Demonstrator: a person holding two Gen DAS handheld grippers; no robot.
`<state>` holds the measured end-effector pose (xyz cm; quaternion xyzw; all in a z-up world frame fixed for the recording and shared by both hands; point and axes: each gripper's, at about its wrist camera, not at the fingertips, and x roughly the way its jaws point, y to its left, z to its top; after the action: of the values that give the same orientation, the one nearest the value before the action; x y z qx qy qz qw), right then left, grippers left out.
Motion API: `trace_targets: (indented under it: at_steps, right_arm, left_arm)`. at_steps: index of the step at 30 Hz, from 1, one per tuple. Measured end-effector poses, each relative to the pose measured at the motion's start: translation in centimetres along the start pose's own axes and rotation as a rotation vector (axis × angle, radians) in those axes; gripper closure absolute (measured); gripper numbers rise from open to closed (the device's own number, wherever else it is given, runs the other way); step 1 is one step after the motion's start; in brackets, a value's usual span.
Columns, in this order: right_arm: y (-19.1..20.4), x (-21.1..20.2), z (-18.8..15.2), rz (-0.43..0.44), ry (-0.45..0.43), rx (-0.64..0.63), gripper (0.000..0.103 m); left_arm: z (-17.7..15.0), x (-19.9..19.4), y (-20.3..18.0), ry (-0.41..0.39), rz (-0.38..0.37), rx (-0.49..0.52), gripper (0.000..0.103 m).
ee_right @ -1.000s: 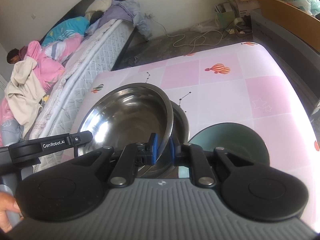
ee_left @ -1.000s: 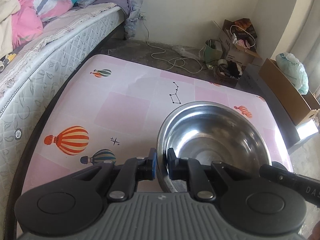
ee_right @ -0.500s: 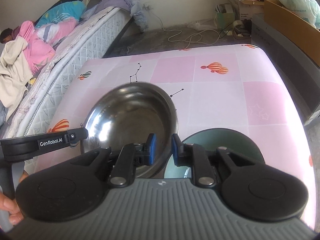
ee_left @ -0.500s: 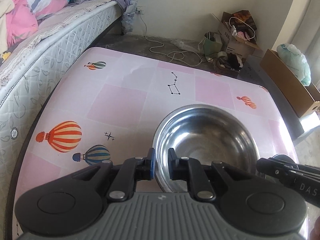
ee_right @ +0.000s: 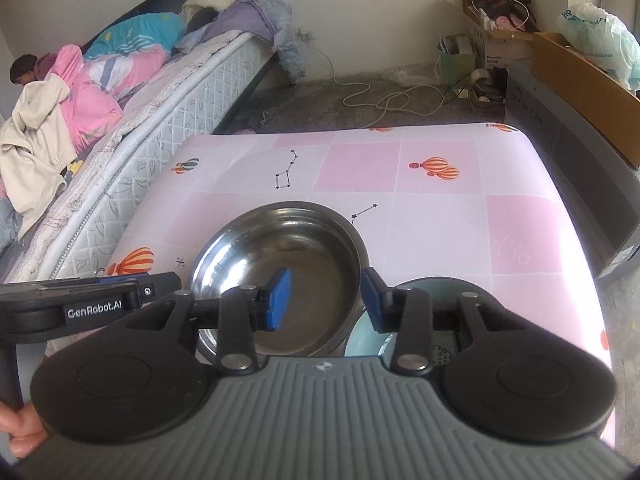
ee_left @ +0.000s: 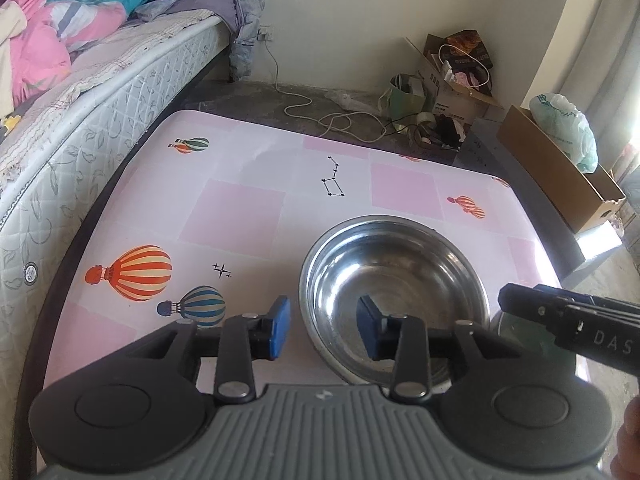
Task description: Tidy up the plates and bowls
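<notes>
On the pink balloon-print surface [ee_left: 248,208] sits the steel bowl [ee_left: 394,280], its right edge next to a teal bowl [ee_right: 370,338]. My left fingers [ee_left: 324,328] have just been opening and now straddle the steel bowl's near-left rim without pressing it. My right fingers [ee_right: 326,300] have just been opening too, spread either side of its right rim, gripping nothing.

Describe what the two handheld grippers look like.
Both match: a ribbed grey body, two black rounded lobes, black linkage arms with silver pivot pins, and blue pads on the fingers. The left gripper carries white "GenRobot.AI" lettering; the right gripper shows "DAS".
</notes>
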<state>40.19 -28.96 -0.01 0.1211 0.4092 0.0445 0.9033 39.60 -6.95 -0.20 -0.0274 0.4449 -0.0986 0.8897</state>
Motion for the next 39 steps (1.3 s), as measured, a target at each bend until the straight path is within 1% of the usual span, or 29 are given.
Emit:
trace_targets:
  at_steps: [6,13,15,21,27,30,34,39]
  right_arm:
    - [-0.1,-2.6,-0.6,0.023,-0.026,0.000,0.059]
    - [0.1,-5.7,-1.9,0.053,-0.029,-0.001,0.057]
    - [0.2,-6.7,-2.3,0.063,-0.033,0.000,0.057]
    - [0.6,-9.1,-3.5,0.086,-0.042,0.004,0.056]
    - [0.0,-11.3,-4.9,0.085,-0.041,0.012,0.055]
    - [-0.9,-12.2,-5.5,0.072,-0.040,0.031,0.055]
    - [-2.6,-13.6,-6.3,0.047,-0.045,0.055,0.055]
    - [-5.8,-14.5,-7.0,-0.001,-0.056,0.092,0.055]
  left_arm:
    - [-0.9,-2.5,-0.9,-0.018,-0.026,0.040,0.044]
    - [-2.2,-4.4,-1.5,-0.008,-0.058,0.065,0.038]
    - [-2.6,-4.9,-1.7,-0.009,-0.063,0.075,0.035]
    - [-3.8,-6.2,-2.0,0.004,-0.082,0.090,0.030]
    - [-5.0,-7.3,-2.4,0.011,-0.087,0.112,0.028]
    - [-5.6,-7.7,-3.0,0.017,-0.092,0.127,0.027]
    - [-6.0,-7.6,-4.1,0.038,-0.122,0.144,0.027]
    - [-6.2,-6.5,-6.5,0.062,-0.151,0.181,0.027]
